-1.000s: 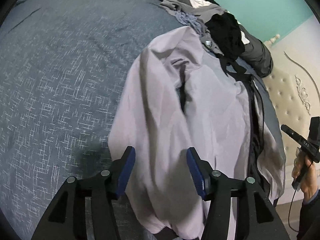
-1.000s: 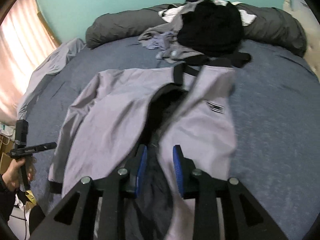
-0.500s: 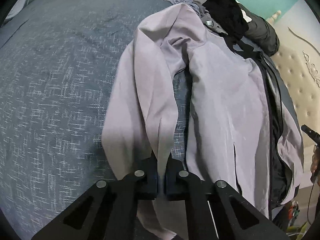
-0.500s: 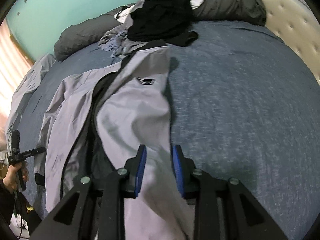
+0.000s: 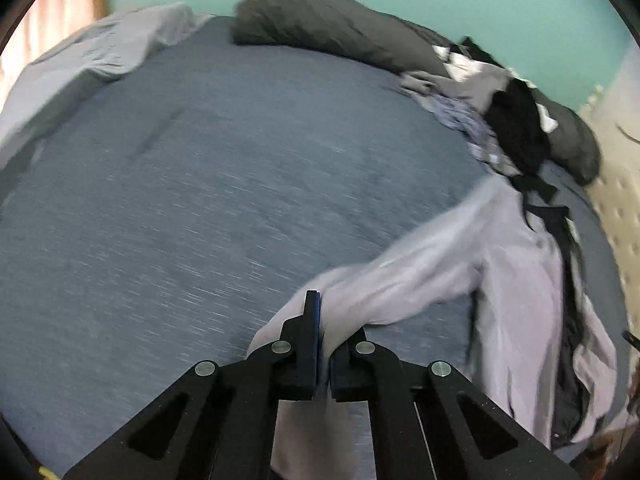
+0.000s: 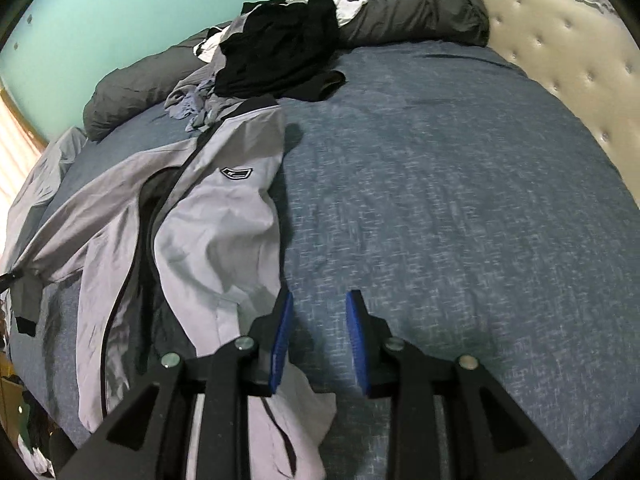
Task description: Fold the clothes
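Sleeve (image 5: 400, 280) now lifted across blue bedspread (image 5: 200, 200).

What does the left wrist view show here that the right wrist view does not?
Only the left wrist view: the left tongs shut on the grey jacket's sleeve, pulling it out across the bed.

Only the right wrist view: the right tongs open and empty over the blue bedspread, and the jacket's chest logo.

Both: the grey jacket, the pile of dark clothes, the grey pillows.
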